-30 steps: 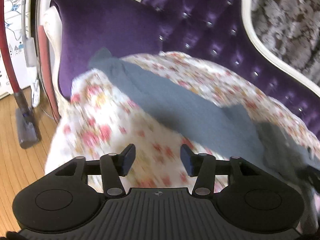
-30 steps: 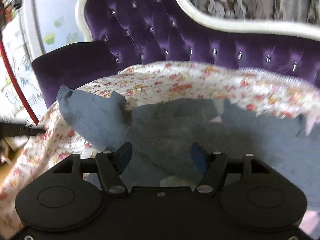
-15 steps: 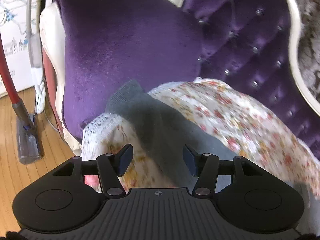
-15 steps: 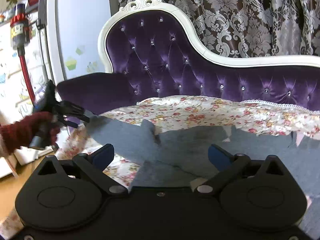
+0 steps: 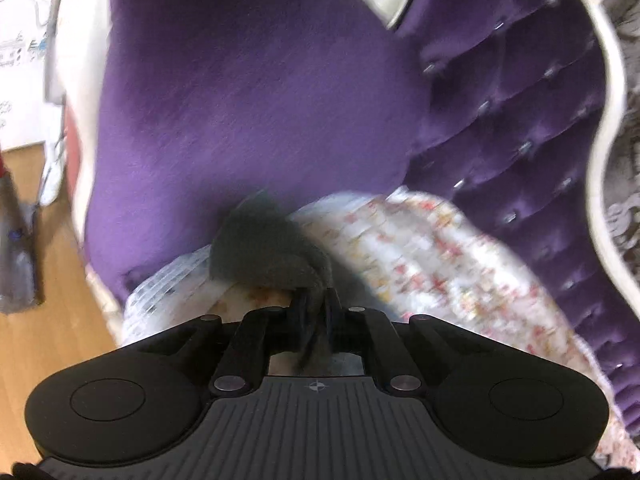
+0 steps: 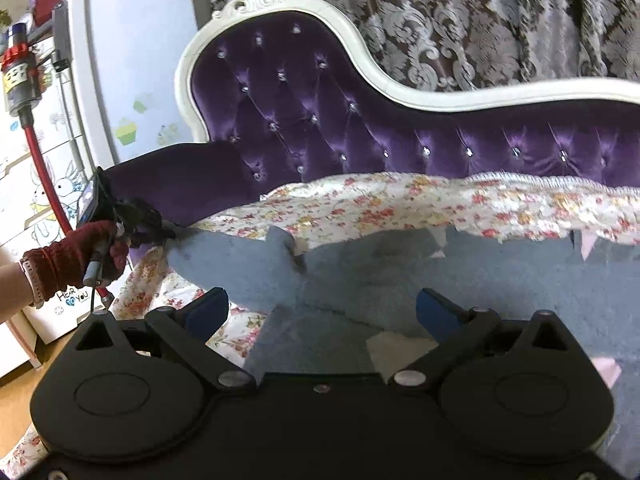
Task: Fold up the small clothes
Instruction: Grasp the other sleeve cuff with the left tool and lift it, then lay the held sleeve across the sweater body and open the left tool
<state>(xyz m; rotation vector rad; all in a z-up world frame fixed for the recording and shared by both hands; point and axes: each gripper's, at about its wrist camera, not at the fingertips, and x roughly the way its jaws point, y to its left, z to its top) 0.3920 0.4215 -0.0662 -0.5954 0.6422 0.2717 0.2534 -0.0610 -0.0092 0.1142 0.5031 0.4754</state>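
Grey garment [image 5: 264, 252] between left tongs [image 5: 316, 300]

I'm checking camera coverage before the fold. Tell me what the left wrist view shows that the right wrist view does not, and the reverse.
Only the left wrist view: the left tongs shut on a bunched end of the grey garment, right against the purple armrest.

Only the right wrist view: the right tongs open above the garment's spread middle, the hand in a red knit glove holding the left tongs at the garment's far end, and the patterned curtain.

Both: the grey garment, the floral cover and the tufted purple sofa.
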